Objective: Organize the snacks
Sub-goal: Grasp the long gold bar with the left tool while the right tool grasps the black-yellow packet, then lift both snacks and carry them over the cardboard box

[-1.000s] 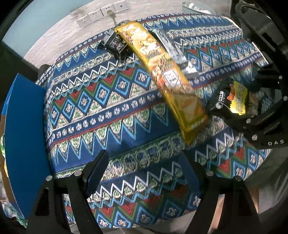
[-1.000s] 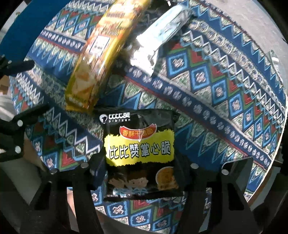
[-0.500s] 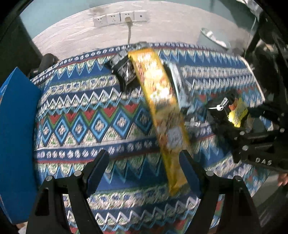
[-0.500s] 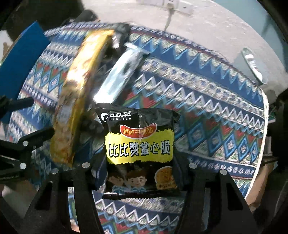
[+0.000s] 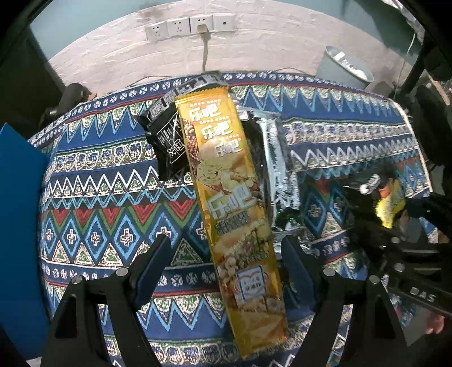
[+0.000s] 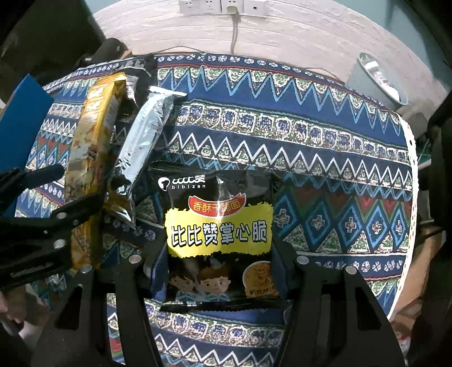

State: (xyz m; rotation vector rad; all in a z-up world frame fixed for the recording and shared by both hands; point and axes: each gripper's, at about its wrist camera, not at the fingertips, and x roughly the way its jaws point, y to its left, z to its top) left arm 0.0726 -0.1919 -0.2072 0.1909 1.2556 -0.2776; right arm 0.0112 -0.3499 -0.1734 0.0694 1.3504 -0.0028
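Note:
My right gripper (image 6: 219, 259) is shut on a black and yellow snack bag (image 6: 219, 234) and holds it upright above the patterned tablecloth (image 6: 310, 135); the bag also shows at the right of the left wrist view (image 5: 388, 209). My left gripper (image 5: 226, 254) is open, its fingers either side of a long yellow snack pack (image 5: 228, 197) that lies on the cloth. A silver pack (image 5: 275, 163) lies right of the yellow pack. A small black pack (image 5: 169, 138) lies left of it. The yellow pack (image 6: 87, 158) and silver pack (image 6: 141, 144) also show in the right wrist view.
A blue box (image 5: 19, 240) stands at the table's left edge. A grey bin (image 5: 343, 67) sits on the floor behind the table's right end. Wall sockets (image 5: 189, 25) with a plugged cable are on the white brick wall behind.
My left gripper has swung over the yellow pack, which now lies between its open fingers. My right gripper has turned with the black and yellow bag still held.

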